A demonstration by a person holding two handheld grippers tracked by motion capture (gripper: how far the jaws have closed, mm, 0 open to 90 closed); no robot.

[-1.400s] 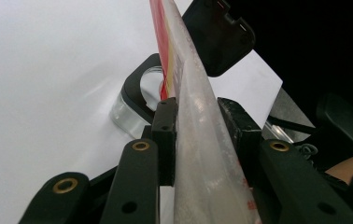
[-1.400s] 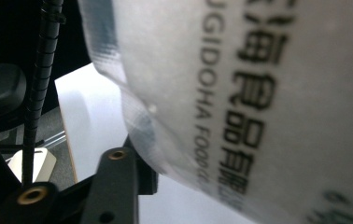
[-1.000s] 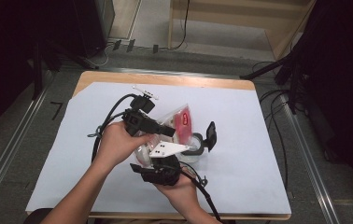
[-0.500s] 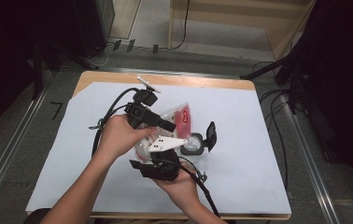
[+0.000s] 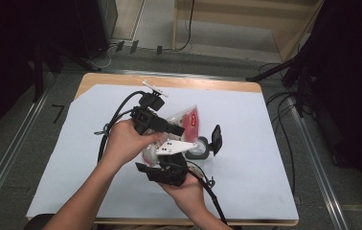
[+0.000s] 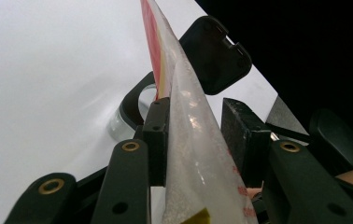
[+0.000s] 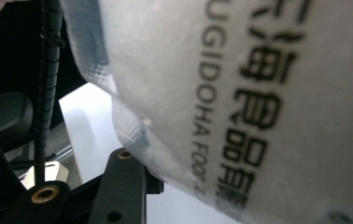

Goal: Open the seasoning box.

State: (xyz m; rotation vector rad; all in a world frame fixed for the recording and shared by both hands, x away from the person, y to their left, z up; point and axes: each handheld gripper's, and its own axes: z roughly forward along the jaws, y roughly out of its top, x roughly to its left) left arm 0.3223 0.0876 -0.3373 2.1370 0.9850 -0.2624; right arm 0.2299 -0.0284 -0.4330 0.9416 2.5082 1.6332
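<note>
At the middle of the desk, the left gripper has the clear, red-printed plastic bag between its jaws, which have just been opening, one pad apart from it. The right gripper meets the bag's near end; its grip cannot be told. White paper covers the desk; the room is dark.

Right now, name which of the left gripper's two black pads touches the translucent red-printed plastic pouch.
The pad at left in the left gripper view; the pouch lies against it, clear of the other pad. The jaws have just been opening.
</note>
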